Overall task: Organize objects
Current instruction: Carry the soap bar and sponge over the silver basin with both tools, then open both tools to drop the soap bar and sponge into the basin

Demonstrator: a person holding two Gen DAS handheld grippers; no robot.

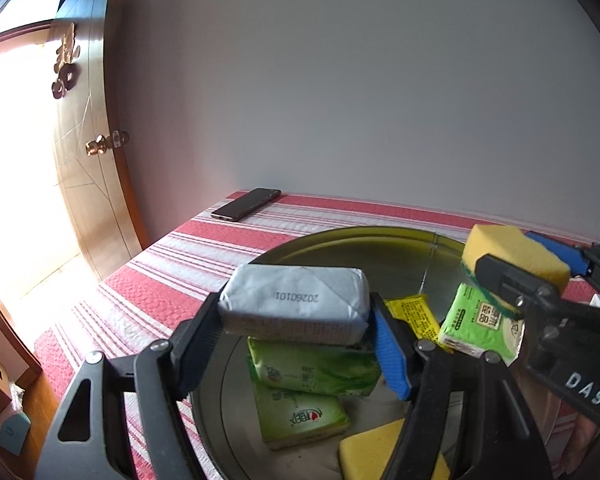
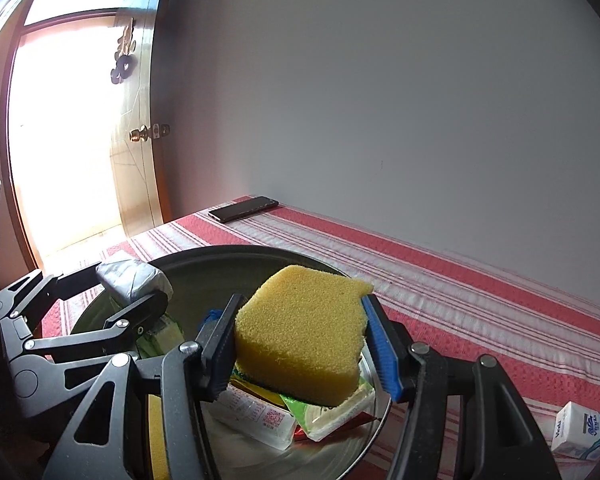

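Metal basin [image 1: 340, 240] crowded: green tissue packs [image 1: 312, 368], yellow packet [image 1: 414, 314], sponge [image 1: 370, 454] cover near floor; far half bare. Left tool [image 1: 296, 320] and right tool [image 2: 300, 344] both loaded, close together above basin. Striped worktop [image 2: 480, 292] beyond basin open to wall; phone [image 1: 246, 204] at far corner, white pack [image 2: 580, 432] at right edge.

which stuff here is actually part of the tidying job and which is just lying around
Part of the job:
- grey tissue pack, held in the left tongs
- yellow sponge, held in the right tongs
- metal basin with green tissue packs inside
- white tissue pack on the cloth

Just lying about:
- phone
- door
- striped tablecloth
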